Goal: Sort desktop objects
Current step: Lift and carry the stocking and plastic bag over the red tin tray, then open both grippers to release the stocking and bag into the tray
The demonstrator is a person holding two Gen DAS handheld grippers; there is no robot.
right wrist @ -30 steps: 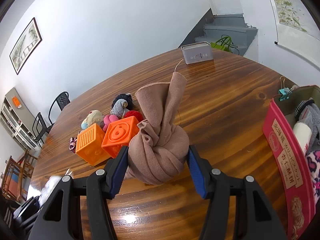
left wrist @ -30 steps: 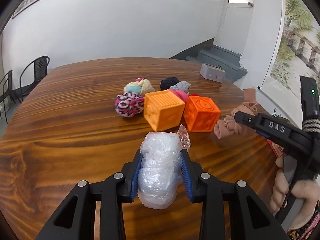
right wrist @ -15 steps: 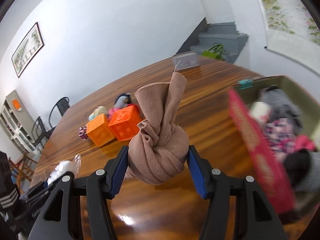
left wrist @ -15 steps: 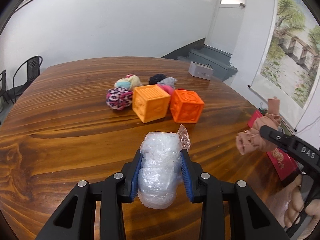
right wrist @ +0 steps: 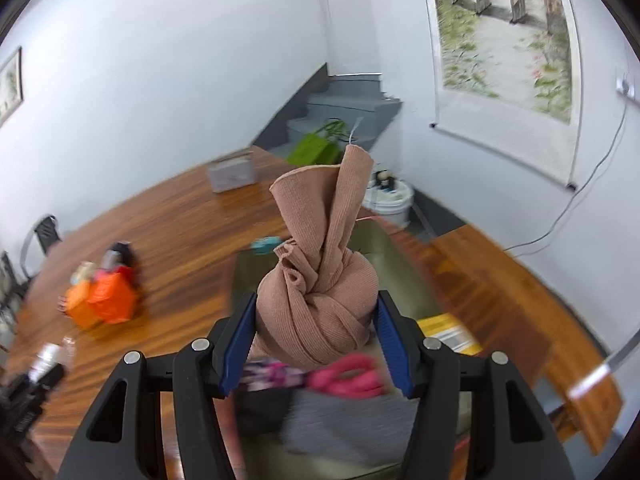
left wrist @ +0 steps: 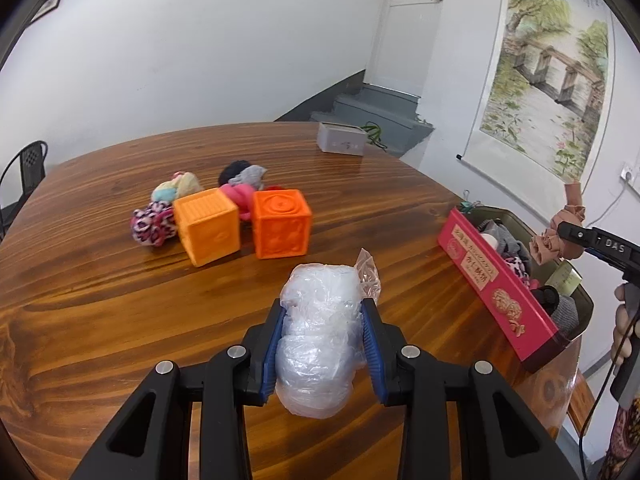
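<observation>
Right tongs [right wrist: 316, 338] clamp knotted tan sock [right wrist: 320, 280] above the open box [left wrist: 500, 284]: deposit step; next, release inside. Left tongs [left wrist: 320, 354] grip plastic-bag wad [left wrist: 320, 328] over tabletop [left wrist: 100, 300], awaiting sorting.

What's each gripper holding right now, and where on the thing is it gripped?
The left gripper clamps a crumpled plastic bag across its middle. The right gripper clamps a knotted tan sock by its round lower bulge.

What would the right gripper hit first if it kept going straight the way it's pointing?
Probably the box interior: the right gripper, shut on the knotted tan sock, points down over the clothes already inside. Blur makes depth uncertain.
</observation>
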